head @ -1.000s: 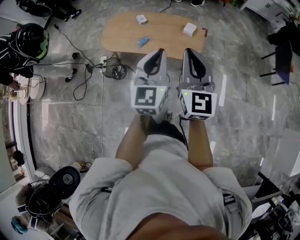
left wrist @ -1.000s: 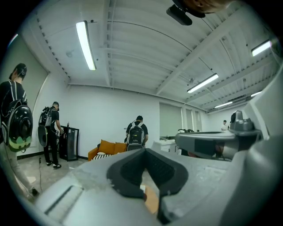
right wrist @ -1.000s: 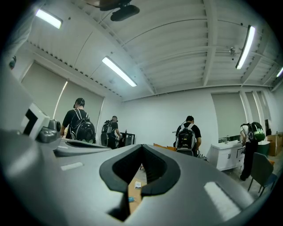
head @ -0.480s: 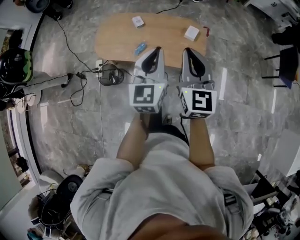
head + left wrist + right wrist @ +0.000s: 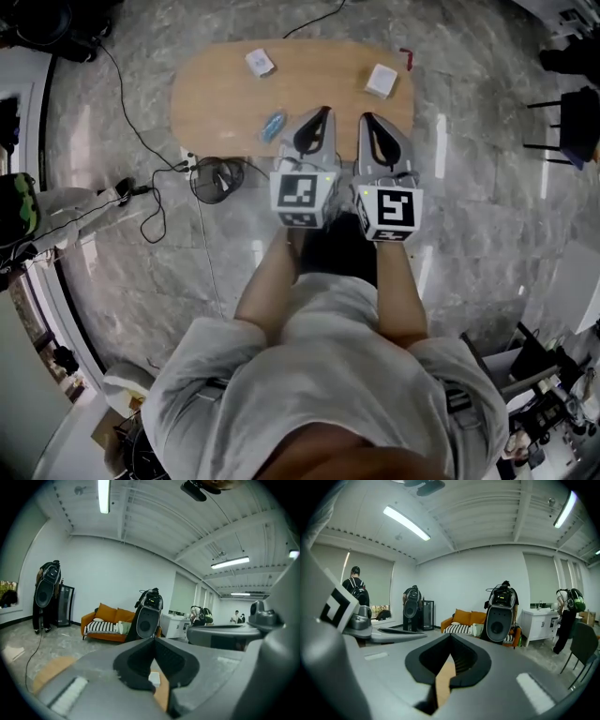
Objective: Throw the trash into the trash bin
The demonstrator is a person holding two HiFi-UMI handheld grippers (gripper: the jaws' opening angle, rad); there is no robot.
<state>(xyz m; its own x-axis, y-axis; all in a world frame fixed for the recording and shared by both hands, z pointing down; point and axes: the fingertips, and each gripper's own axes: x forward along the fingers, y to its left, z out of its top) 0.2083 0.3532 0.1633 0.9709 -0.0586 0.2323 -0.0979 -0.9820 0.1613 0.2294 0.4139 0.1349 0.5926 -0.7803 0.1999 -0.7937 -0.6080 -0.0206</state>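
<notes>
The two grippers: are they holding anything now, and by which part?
Nothing is held. The left gripper and the right gripper are both shut, with nothing between their jaws.

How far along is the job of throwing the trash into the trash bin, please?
Done: nothing yet. The blue wrapper, white packet and white box all lie on the wooden table; the wire trash bin on the floor looks empty. In hand: nothing; the left gripper and right gripper are shut and empty near the table's edge. Left: binning all three pieces.
</notes>
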